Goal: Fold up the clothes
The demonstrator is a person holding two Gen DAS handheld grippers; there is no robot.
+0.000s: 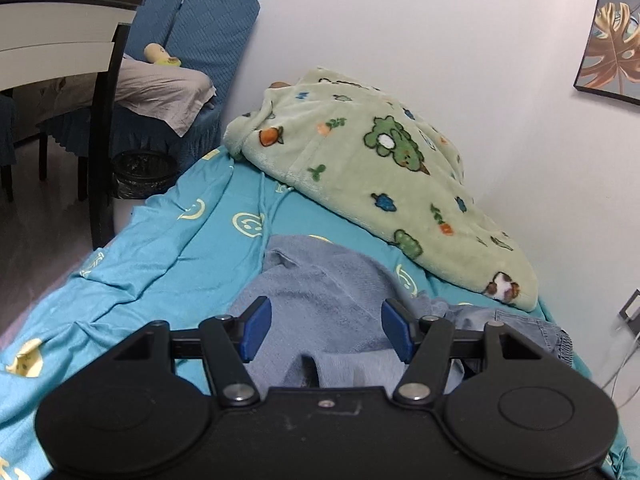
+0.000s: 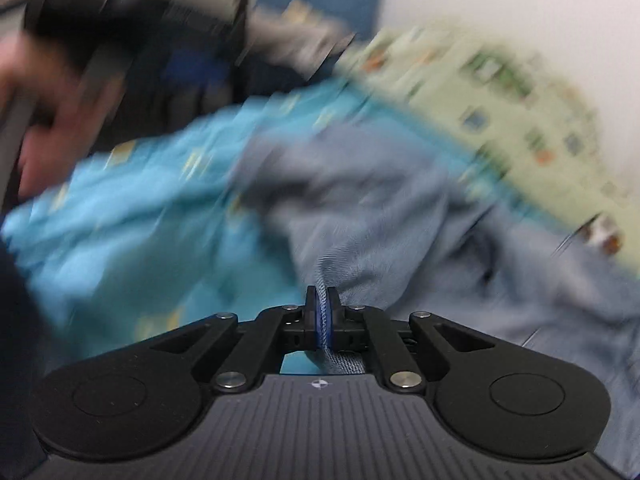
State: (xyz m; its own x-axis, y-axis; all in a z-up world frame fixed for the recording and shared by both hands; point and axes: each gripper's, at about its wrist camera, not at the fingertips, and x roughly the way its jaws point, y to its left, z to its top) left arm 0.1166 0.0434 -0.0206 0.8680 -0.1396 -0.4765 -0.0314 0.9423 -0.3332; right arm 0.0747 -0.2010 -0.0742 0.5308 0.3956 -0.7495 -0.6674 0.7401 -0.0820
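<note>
A blue-grey garment [image 1: 320, 280] lies crumpled on the turquoise bed sheet [image 1: 160, 248], with a denim part [image 1: 520, 324] at its right. My left gripper [image 1: 326, 330] hovers over it, open, its blue pads [image 1: 256, 328] standing apart with nothing pinched between them. The right wrist view is blurred by motion. There my right gripper [image 2: 323, 312] is shut on a stitched denim edge of the garment [image 2: 380, 208], which trails away across the sheet [image 2: 120, 208].
A green fleece blanket [image 1: 380, 168] with cartoon prints is heaped against the white wall behind the garment. Off the bed's left side stand a table [image 1: 60, 20], blue chairs [image 1: 208, 28] and a black waste bin [image 1: 144, 172]. A person's hand [image 2: 52, 120] shows at left.
</note>
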